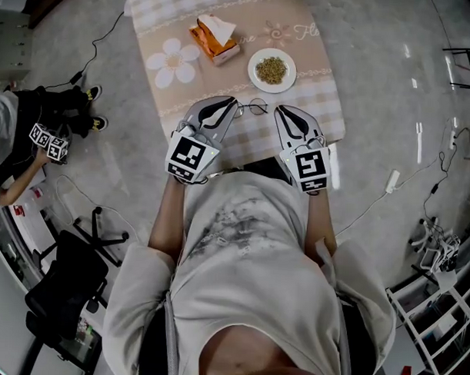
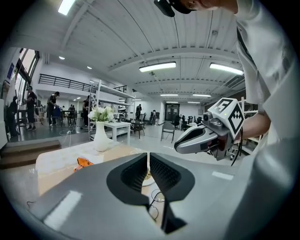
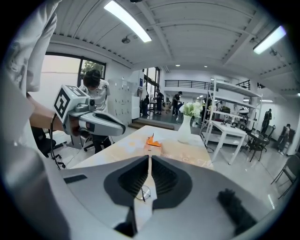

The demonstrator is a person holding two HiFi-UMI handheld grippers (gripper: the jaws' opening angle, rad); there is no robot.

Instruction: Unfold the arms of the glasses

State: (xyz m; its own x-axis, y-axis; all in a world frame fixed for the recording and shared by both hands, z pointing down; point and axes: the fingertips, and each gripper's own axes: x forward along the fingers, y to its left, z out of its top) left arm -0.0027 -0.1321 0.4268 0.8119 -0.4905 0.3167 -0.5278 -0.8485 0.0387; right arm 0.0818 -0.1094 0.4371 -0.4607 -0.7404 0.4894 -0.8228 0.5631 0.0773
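Note:
The glasses [image 1: 253,107], thin dark wire with round lenses, lie on the checked tablecloth [image 1: 302,39] near the table's front edge. My left gripper [image 1: 232,104] points at them from the left, its tips just beside the frame. Its jaws stand a narrow slit apart with nothing between them. My right gripper [image 1: 281,109] points in from the right, a little apart from the glasses, shut and empty. Through the slit in the left gripper view [image 2: 148,161] the glasses [image 2: 153,201] show below. The right gripper view [image 3: 150,161] shows one lens [image 3: 145,192] under its tips.
An orange tissue box [image 1: 213,40] and a white plate of food [image 1: 271,69] sit behind the glasses. A white vase of flowers [image 2: 100,136] stands at the table's far end. Left of the table another person holds a marker cube [image 1: 48,142]; a black chair [image 1: 70,277] stands nearby.

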